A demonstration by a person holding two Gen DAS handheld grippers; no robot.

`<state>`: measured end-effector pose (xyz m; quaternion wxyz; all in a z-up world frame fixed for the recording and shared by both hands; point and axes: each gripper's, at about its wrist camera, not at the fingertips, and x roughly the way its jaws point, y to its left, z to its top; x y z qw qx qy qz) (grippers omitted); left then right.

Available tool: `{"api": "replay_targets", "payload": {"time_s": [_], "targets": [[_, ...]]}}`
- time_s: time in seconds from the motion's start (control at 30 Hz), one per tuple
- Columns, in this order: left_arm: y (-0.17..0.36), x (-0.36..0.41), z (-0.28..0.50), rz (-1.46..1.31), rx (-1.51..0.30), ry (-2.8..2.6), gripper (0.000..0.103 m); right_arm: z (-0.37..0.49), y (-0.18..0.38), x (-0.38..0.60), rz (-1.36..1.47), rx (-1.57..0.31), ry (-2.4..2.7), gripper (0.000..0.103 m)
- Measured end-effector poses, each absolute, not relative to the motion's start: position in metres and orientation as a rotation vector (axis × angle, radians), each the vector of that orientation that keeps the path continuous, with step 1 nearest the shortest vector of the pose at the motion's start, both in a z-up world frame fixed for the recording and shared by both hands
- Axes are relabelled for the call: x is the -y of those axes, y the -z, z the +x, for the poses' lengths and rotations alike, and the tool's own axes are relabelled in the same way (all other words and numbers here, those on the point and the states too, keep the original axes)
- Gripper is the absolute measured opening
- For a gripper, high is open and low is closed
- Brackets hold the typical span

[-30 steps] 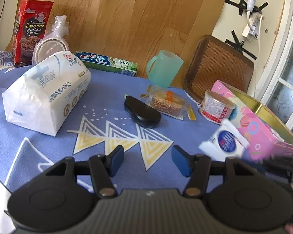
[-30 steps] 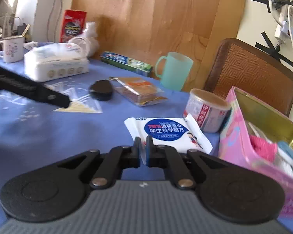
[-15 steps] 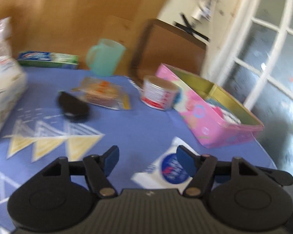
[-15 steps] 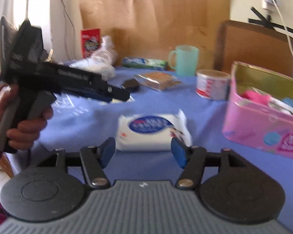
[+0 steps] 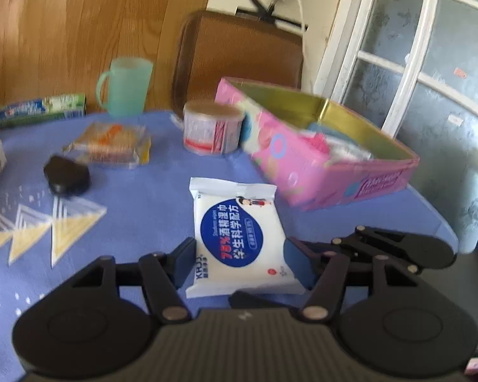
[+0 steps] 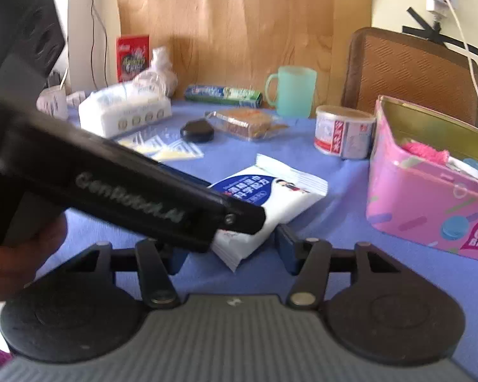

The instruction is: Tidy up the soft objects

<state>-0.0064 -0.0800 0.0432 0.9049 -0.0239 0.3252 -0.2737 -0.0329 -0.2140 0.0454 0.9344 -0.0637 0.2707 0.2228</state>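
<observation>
Right tongs have let go of the wipes pack; left tongs now straddle it, open

Left gripper: black linkage arms w/ silver pivot screws, dark blue finger pads, round black side housings, grey ribbed body. Right gripper: same build, blue pads. In right wrist view, left unit's black bar carries grey "GenRobot.AI" lettering, one small screw; bare-skinned hand below it.
</observation>
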Motion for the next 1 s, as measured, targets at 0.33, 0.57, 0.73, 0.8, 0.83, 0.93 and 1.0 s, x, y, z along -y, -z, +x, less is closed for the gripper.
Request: {"api": "replay_targets", "payload": {"time_s": [0.33, 0.57, 0.73, 0.8, 0.83, 0.93, 1.0], "targets": [[-0.111, 0.16, 0.012, 0.031, -0.489, 0.708, 0.06, -0.057, -0.09, 0.26, -0.114, -0.259, -0.286, 0.057], [-0.108, 0.244, 0.043, 0.132, -0.433, 0.723, 0.068, -0.028, -0.091, 0.324, -0.094, -0.208, -0.047, 0.061], [-0.092, 0.232, 0.058, 0.05, -0.532, 0.66, 0.066, 0.035, -0.069, 0.363, -0.094, -0.301, 0.173, 0.059], [-0.088, 0.223, 0.053, 0.084, -0.509, 0.626, 0.066, 0.031, -0.07, 0.377, -0.013, -0.284, 0.163, 0.059], [-0.086, 0.217, 0.05, 0.095, -0.507, 0.614, 0.066, 0.027, -0.07, 0.38, 0.005, -0.269, 0.164, 0.059], [-0.082, 0.202, 0.047, 0.07, -0.534, 0.619, 0.066, 0.021, -0.069, 0.383, 0.021, -0.253, 0.184, 0.058], [-0.081, 0.195, 0.042, 0.064, -0.534, 0.615, 0.066, 0.014, -0.068, 0.383, 0.055, -0.249, 0.176, 0.058]]}}
